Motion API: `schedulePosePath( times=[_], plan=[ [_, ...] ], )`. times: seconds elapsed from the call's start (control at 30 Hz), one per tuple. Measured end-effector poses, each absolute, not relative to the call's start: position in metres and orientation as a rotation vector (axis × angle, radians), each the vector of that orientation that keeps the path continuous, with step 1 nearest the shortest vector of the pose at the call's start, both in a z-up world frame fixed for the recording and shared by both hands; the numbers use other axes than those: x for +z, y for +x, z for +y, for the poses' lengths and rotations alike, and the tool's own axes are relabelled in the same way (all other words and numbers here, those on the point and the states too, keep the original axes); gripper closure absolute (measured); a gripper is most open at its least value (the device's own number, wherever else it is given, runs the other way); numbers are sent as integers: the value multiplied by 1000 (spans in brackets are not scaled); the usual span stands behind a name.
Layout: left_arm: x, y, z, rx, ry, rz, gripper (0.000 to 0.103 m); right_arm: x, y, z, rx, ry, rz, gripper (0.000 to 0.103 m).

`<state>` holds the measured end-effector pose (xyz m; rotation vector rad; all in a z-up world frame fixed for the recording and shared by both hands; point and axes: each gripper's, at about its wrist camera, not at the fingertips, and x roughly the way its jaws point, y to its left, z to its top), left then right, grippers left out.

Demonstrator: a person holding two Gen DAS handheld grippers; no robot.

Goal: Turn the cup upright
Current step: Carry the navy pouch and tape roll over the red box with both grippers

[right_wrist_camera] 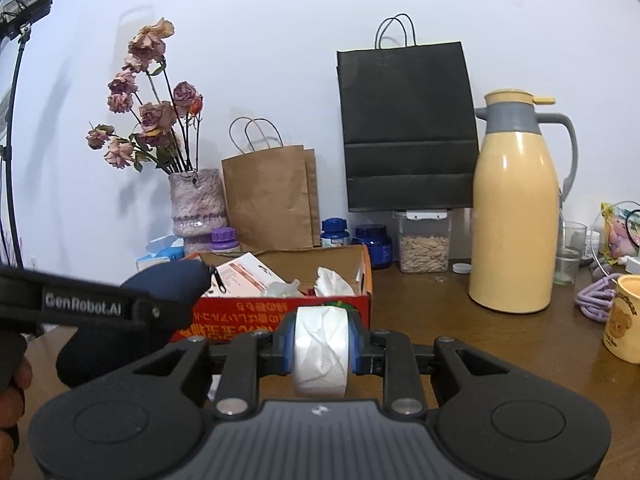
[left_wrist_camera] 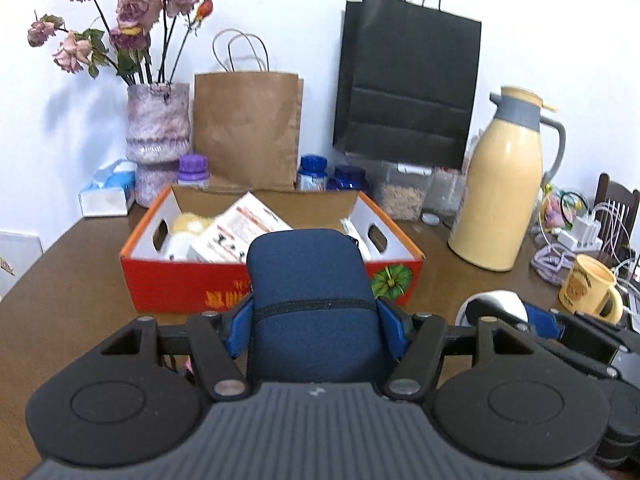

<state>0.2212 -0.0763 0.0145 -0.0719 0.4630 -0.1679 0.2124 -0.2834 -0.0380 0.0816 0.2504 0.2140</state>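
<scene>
In the left wrist view, the left hand-held gripper (left_wrist_camera: 316,318) is clamped on a dark blue zippered pouch (left_wrist_camera: 314,296), its blue pads pressed into the soft sides about halfway up, so the pouch stands up off the tabletop (left_wrist_camera: 72,292) in front of the red cardboard box (left_wrist_camera: 176,284); a mid-body squeeze like this likely keeps the fabric from sagging out of the grip. The cup (left_wrist_camera: 590,286), a yellow mug with a printed front, sits at the far right near the cream thermos jug (left_wrist_camera: 502,184), its mouth tipped toward the camera so that from here it seems to lean or lie rather than stand, though the fisheye bend makes that hard to judge. Neither hand-held gripper touches it. In the right wrist view, the right hand-held gripper (right_wrist_camera: 320,344) is closed narrowly on a white roll of tissue or tape (right_wrist_camera: 320,350), held by its flat faces so it cannot spin away. The cup shows at the right edge (right_wrist_camera: 624,316), apparently open end up, beside purple cable coils (right_wrist_camera: 596,296). With both grippers full, I judge the flip not yet begun; one load must be set down first.
</scene>
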Motion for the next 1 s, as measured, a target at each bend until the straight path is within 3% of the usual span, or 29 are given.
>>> schedulePosePath(
  times=[1.0],
  plan=[
    [48,329,-21,-96,-192,384,38,4,324,-222,239,111,171,79]
  ],
)
